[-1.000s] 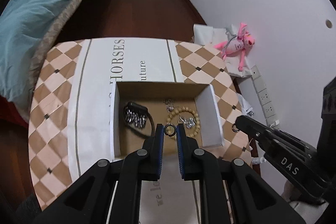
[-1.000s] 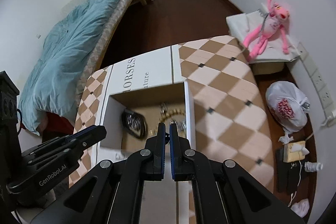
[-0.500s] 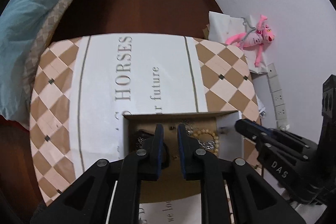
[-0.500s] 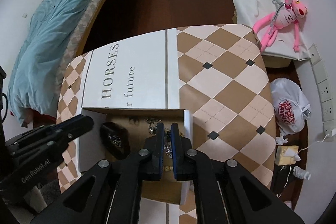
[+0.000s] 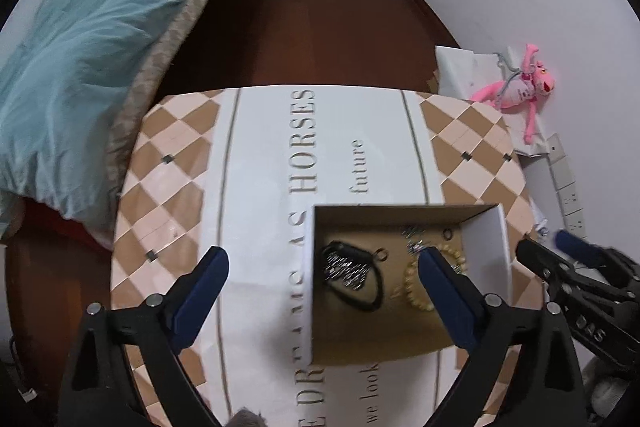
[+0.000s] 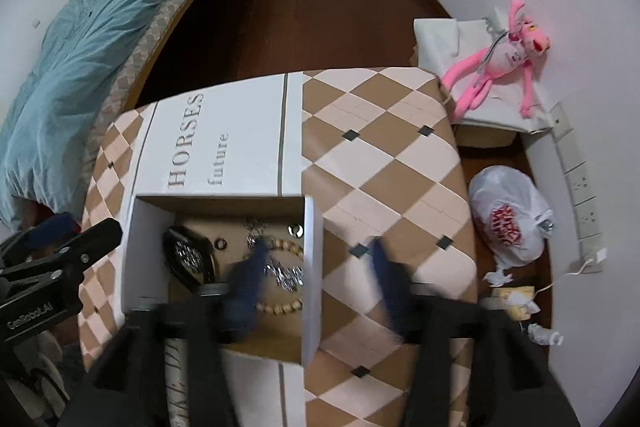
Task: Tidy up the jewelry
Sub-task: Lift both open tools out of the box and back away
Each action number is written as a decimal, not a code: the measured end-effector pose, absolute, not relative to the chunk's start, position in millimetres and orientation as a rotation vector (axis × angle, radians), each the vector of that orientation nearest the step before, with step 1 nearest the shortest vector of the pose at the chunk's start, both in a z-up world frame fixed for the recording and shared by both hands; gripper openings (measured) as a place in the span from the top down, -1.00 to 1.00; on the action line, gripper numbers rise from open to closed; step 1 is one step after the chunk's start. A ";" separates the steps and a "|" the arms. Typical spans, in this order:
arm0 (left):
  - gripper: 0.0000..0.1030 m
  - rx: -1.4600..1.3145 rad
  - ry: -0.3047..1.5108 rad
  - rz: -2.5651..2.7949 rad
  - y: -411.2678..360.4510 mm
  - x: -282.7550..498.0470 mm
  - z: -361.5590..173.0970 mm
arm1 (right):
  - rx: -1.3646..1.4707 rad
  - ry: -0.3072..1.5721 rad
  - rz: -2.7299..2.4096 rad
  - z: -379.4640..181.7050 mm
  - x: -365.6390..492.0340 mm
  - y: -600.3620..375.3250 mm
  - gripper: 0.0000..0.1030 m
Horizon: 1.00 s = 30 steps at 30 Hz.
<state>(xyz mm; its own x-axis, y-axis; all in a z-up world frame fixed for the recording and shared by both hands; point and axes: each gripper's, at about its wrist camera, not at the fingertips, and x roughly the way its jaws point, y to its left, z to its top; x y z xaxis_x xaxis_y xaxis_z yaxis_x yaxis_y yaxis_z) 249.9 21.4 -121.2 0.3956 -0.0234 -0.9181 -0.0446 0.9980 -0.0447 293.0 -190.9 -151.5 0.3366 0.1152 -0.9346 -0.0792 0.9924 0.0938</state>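
An open cardboard box (image 5: 486, 247) (image 6: 312, 267) stands on the table. Inside lie a black bracelet with silver links (image 5: 350, 273) (image 6: 188, 255), a wooden bead bracelet (image 5: 414, 287) (image 6: 286, 247), small rings (image 5: 381, 254) (image 6: 220, 244) and silver chain pieces (image 6: 286, 273). My left gripper (image 5: 322, 263) is wide open and empty, its jaws straddling the box's left wall. My right gripper (image 6: 316, 267) is open and empty, blurred, straddling the box's right wall. Each gripper shows in the other's view (image 5: 560, 267) (image 6: 60, 255).
The table (image 5: 180, 167) has a checkered cloth with a white printed band. A bed with a blue quilt (image 5: 80, 39) is to the left. A pink plush toy (image 6: 500, 63), a plastic bag (image 6: 508, 219) and a power strip (image 6: 580, 183) are to the right.
Both grippers have opened wide from shut. The ring held by the left gripper a second ago now lies in the box. Both grippers pulled back.
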 end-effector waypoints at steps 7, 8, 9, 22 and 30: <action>-0.97 -0.048 1.117 0.070 25.4 213.4 -127.6 | -0.050 1.219 0.054 -161.7 255.7 -185.7 -0.98; -0.97 -0.049 1.116 0.071 26.0 209.7 -128.8 | -0.056 1.220 0.049 -163.3 251.5 -184.9 -0.98; -0.98 -0.050 1.117 0.073 25.0 207.3 -129.5 | -0.057 1.221 0.046 -164.1 248.0 -184.9 -0.98; -0.98 -0.035 1.039 0.079 20.2 160.9 -93.8 | -0.045 1.134 0.002 -124.3 202.9 -194.1 -0.98; -0.98 -0.038 0.974 0.041 15.7 117.1 -49.1 | -0.033 1.032 0.008 -66.3 153.2 -201.3 -0.99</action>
